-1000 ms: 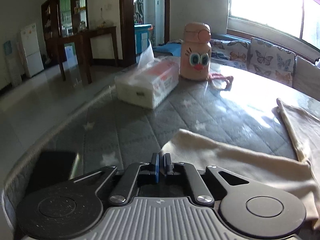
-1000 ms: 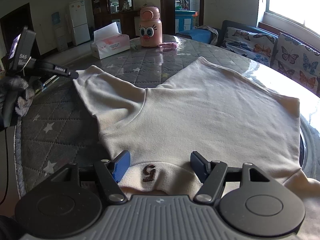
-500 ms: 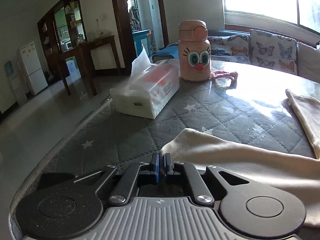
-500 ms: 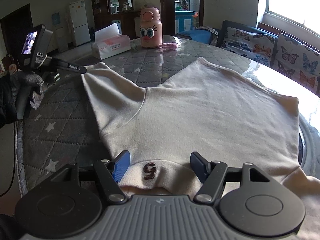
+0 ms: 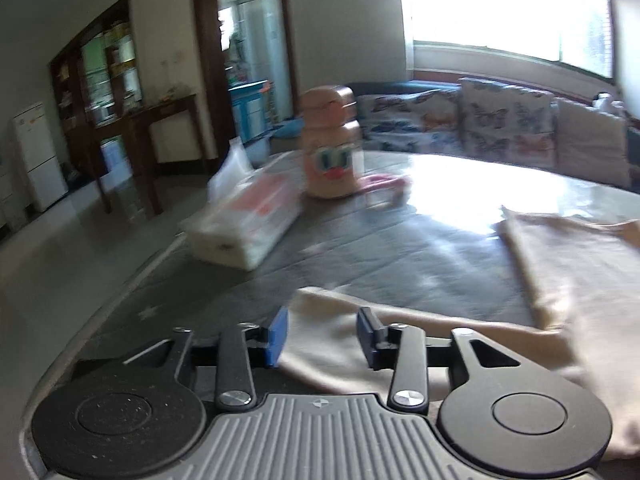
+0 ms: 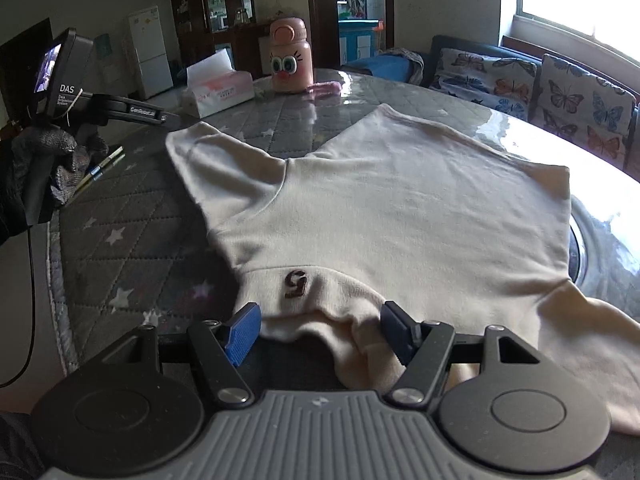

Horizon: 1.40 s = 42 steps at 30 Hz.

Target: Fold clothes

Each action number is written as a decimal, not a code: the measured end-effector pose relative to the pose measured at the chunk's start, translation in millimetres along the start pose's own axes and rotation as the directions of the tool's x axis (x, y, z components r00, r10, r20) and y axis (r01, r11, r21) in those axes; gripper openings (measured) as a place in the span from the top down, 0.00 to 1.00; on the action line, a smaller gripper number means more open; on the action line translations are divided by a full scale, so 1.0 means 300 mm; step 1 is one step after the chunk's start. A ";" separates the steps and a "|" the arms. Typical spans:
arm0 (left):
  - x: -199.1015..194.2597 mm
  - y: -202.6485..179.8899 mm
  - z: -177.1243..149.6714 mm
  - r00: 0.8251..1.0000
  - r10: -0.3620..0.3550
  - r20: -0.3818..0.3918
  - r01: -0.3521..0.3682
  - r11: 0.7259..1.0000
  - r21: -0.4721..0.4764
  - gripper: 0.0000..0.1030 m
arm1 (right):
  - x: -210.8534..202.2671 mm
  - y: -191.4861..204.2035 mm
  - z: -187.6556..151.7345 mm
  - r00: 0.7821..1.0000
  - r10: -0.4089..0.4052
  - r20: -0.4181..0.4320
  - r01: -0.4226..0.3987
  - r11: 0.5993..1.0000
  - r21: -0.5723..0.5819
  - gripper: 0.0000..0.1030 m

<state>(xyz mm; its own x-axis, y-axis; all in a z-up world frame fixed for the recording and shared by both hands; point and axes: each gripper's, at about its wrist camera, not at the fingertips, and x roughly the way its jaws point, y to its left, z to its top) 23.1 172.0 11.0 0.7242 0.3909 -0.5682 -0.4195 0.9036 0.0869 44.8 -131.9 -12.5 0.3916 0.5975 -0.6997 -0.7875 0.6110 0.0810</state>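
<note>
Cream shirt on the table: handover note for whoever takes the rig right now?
Left tool: jaws opening, sleeve end between them, not pinched.
Right tool: open at the collar, gripping nothing.
Cream shirt lies flat on the quilted table, both sleeves spread out. Tissue box and pink bottle stand at the far edge, apart from it.
Done: shirt laid out. Left: every fold.

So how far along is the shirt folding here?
Barely begun. The cream shirt lies spread flat on the table, its sleeve stretched out. The left claw is opening, sleeve cloth loose between its fingers; the right claw hangs open at the collar. Every fold is left.
</note>
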 end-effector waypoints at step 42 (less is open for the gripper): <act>-0.104 -0.906 -0.124 0.849 -0.502 -0.165 0.523 0.754 0.397 0.45 | -0.348 -0.749 -0.363 0.781 -0.617 -0.094 0.539 0.590 0.601 0.92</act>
<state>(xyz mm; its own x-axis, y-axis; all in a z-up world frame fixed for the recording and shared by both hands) 94.2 -92.2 -25.1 0.7349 -0.1506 -0.6613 0.2800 0.9554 0.0936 129.1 -388.2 -35.1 0.7472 0.0409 -0.6633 0.0320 0.9947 0.0973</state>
